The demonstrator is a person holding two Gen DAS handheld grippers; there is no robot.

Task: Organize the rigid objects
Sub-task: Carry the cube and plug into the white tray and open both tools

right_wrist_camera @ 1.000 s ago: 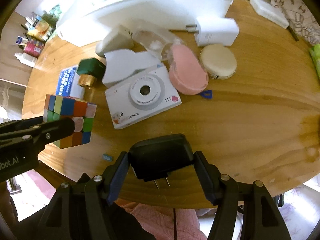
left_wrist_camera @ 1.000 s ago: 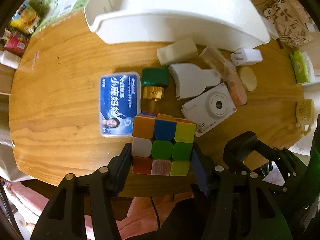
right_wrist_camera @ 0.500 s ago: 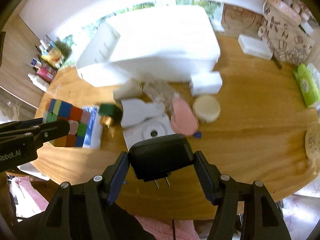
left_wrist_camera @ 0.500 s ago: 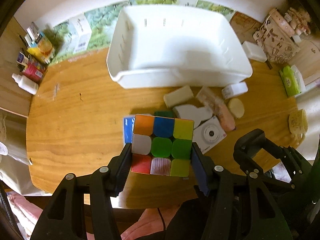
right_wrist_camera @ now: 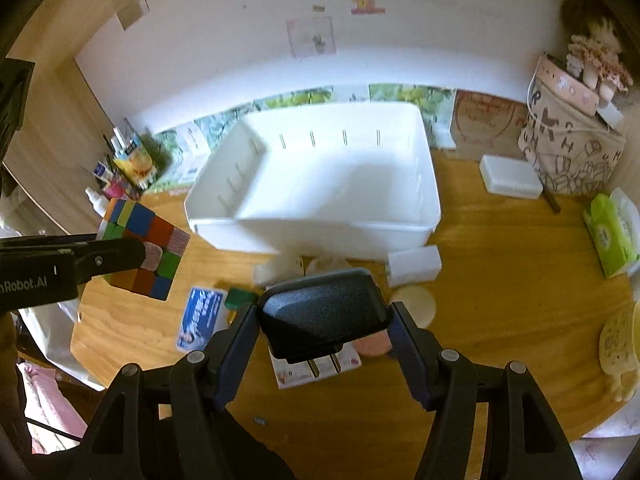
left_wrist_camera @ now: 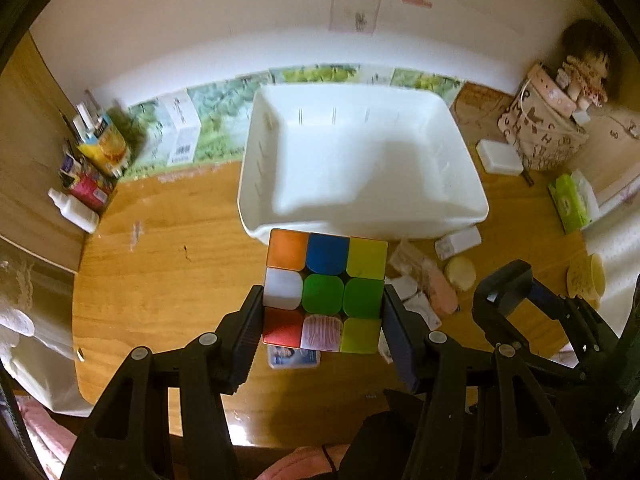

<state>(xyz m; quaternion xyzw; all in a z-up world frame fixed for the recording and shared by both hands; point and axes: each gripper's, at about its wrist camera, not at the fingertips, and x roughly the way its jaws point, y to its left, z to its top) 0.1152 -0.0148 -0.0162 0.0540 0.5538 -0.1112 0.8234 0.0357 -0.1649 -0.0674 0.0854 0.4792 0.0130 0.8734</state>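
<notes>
My left gripper (left_wrist_camera: 323,316) is shut on a multicoloured puzzle cube (left_wrist_camera: 325,292) and holds it high above the wooden table, in front of the empty white bin (left_wrist_camera: 360,160). The cube also shows at the left of the right wrist view (right_wrist_camera: 144,252). My right gripper (right_wrist_camera: 323,328) is shut on a black plug adapter (right_wrist_camera: 320,312), prongs toward me, held above the table before the bin (right_wrist_camera: 320,184). The right gripper shows in the left wrist view (left_wrist_camera: 520,300).
On the table (right_wrist_camera: 500,300) below lie a white toy camera (right_wrist_camera: 296,372), pink case (right_wrist_camera: 372,346), cream round compact (right_wrist_camera: 414,304), white charger (right_wrist_camera: 414,266), blue card pack (right_wrist_camera: 198,318) and green bottle (right_wrist_camera: 238,300). Bottles (right_wrist_camera: 120,168), a patterned bag (right_wrist_camera: 572,152) and green tissues (right_wrist_camera: 610,232) line the edges.
Both grippers have risen well above the table with their objects, and the views have tilted up toward the white bin and the wall.
</notes>
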